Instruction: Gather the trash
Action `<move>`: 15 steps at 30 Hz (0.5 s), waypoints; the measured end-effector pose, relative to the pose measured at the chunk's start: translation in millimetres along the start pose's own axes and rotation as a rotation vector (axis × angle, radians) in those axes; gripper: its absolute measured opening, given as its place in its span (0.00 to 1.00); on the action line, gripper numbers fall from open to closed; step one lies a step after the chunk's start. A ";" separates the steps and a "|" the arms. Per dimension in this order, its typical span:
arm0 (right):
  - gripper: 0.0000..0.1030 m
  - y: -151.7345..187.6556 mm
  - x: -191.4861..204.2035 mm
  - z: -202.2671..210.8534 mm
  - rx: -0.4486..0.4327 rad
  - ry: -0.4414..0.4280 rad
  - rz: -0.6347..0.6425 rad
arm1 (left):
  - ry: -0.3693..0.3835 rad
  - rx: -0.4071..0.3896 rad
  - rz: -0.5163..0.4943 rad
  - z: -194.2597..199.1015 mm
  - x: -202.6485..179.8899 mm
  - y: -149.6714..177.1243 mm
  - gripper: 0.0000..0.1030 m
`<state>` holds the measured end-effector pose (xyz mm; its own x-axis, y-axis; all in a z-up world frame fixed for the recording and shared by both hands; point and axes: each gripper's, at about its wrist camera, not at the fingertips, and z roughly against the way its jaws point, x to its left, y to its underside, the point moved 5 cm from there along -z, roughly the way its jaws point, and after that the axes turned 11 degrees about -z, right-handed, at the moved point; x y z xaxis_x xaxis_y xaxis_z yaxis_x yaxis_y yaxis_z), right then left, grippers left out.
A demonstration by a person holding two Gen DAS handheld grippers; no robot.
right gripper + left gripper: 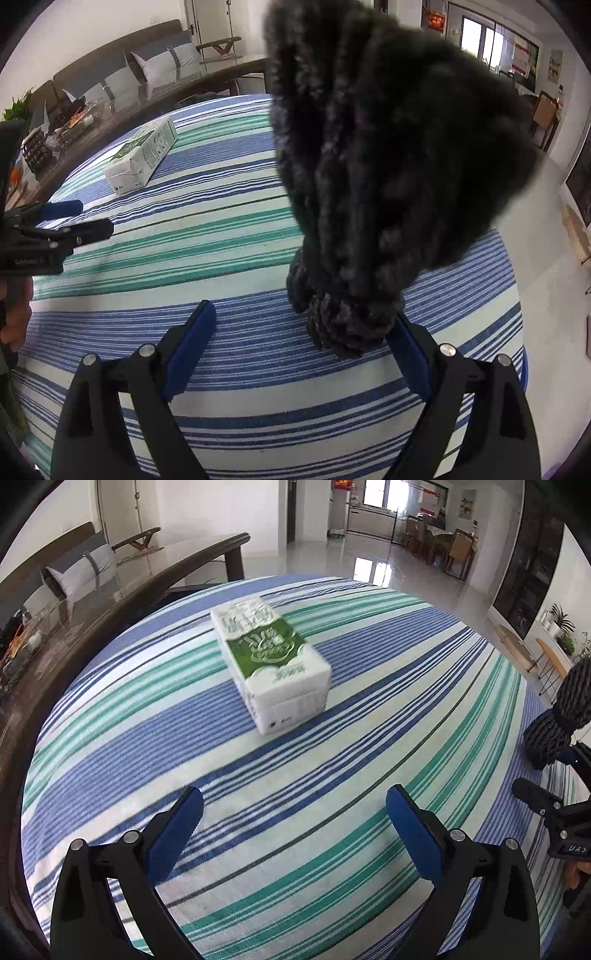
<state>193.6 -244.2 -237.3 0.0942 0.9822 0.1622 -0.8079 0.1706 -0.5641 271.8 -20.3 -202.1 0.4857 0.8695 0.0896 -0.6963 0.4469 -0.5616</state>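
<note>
A: The right claw (299,332) is seen with its jaws spread wide; a dark knitted thing (384,177) hangs in front of it, its lower end lying against the inner face of the right-hand finger only, so nothing is clamped. Whether it is caught there or just resting cannot be told.

B: And the left claw (293,812)?

A: Its jaws are also held apart, with only the striped cloth (332,849) beneath them — nothing is gripped.

B: What is found further out?

A: A pack of tissues (269,664) is seen lying flat near the middle of the striped cloth, well ahead of the left claw and untouched. Beyond it, a dark glass-topped table (147,565) and a tiled floor (369,561) are visible.

B: How much is judged done?

A: Little can be confirmed. No bin or bag is shown, and no obvious scrap is left on the cloth. If the knitted thing is the item to be gathered, it is not secured yet — a firm grip and a place to drop it are still needed.
</note>
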 end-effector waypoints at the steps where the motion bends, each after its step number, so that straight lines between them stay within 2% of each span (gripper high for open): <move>1: 0.85 -0.7 -1.4 1.6 -0.005 -0.013 -0.011 | -0.008 -0.015 -0.011 3.6 -0.4 -9.5 0.95; 3: 0.85 -1.7 -5.1 3.1 -0.010 -0.017 -0.032 | -0.016 -0.031 -0.029 4.8 0.8 -27.8 0.95; 6: 0.85 4.4 -7.1 11.9 -0.015 -0.058 -0.063 | -0.022 0.005 0.012 -13.1 13.4 -53.8 0.95; 11: 0.85 38.1 -3.4 42.4 0.014 -0.167 -0.049 | -0.040 0.066 0.085 -44.0 30.7 -69.2 0.95; 15: 0.85 53.4 -17.1 66.3 0.001 -0.182 -0.083 | -0.066 0.088 0.078 -57.0 31.8 -72.8 0.95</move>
<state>110.3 -257.1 -216.5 0.0538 0.9346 0.3517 -0.8022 0.2502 -0.5422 368.0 -37.2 -205.3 0.3949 0.9128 0.1039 -0.7758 0.3919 -0.4946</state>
